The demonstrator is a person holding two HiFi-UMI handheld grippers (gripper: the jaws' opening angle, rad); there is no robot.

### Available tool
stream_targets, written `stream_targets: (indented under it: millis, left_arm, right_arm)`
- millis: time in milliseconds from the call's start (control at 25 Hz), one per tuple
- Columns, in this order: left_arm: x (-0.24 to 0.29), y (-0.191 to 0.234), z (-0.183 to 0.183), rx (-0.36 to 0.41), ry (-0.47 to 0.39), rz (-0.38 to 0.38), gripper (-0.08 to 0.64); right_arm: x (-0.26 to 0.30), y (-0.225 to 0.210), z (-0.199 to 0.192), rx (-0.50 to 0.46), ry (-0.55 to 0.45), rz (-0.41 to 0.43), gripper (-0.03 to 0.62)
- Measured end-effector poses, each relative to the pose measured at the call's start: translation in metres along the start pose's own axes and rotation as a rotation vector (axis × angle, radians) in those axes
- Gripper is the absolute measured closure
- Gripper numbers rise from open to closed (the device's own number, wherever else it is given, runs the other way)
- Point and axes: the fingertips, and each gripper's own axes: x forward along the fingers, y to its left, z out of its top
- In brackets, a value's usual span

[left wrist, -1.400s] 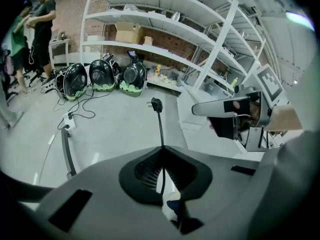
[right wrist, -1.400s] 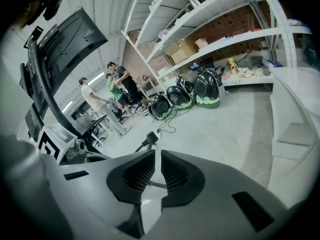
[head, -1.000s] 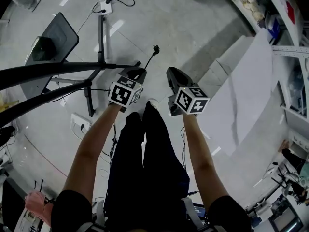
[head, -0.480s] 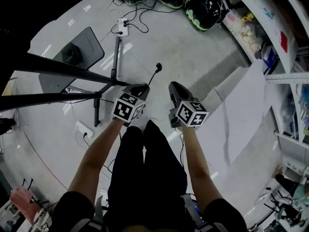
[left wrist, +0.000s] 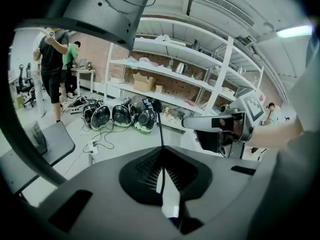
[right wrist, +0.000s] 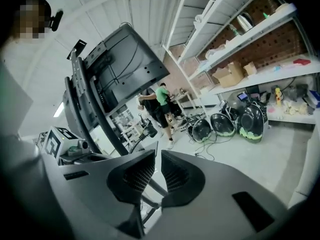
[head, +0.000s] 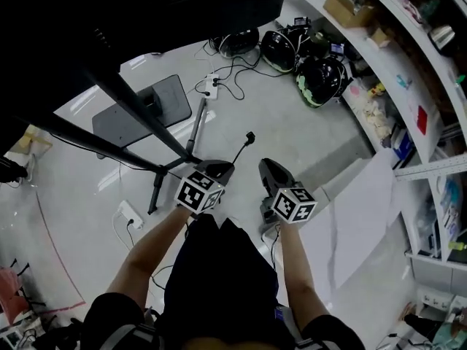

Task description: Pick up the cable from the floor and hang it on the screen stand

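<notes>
- The left gripper (left wrist: 161, 153) is clamped shut on the thin black cable (left wrist: 160, 126), whose plug end stands clear of the floor.
- The right gripper (right wrist: 156, 159) is empty, its jaws a sliver apart.
- The pickup looks done; next, the cable needs draping over the screen stand (head: 146, 122).

Glossy, smooth pale floor (head: 292, 141), mirroring strips of light. Matt black metal on the screen stand (head: 146, 122); dull dark grey on the flat base plate (head: 171, 97). Thin cable (left wrist: 160, 129) in a black, rubbery-looking sheath. Smooth matt grey plastic on the left gripper (left wrist: 161, 156) and right gripper (right wrist: 156, 171), with ribbed matt black pads (right wrist: 135, 176). White painted metal shelving (left wrist: 220, 79); plain brown cardboard box (left wrist: 143, 82); glossy black helmets (head: 319, 75).
</notes>
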Motion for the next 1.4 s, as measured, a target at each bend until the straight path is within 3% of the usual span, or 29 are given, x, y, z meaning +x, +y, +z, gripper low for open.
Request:
stream_targets:
  millis: [160,360,680,1000,1400]
  left_arm:
    - [-0.039,-0.004,0.007,-0.003,-0.036,0.009,0.541]
    - [-0.085,0.005,0.044,0.001,-0.142,0.058,0.541]
    - [-0.162,0.034,0.089,0.0,-0.292,0.129,0.543]
    - [-0.248,0.059,0.11,0.018,-0.388,0.242,0.542]
    - [-0.341,0.094,0.092,-0.06,-0.483,0.398,0.543]
  right_arm:
    - [-0.009,0.034,0.019,-0.027,-0.035,0.029,0.554]
    - [-0.01,0.072,0.053,-0.028,-0.097,0.07,0.554]
    - [0.014,0.137,0.08,-0.032,-0.085,0.094,0.554]
    - [0.047,0.238,0.125,-0.157,-0.094,0.269,0.554]
    - [0.096,0.355,0.111,-0.277,0.004,0.476,0.554]
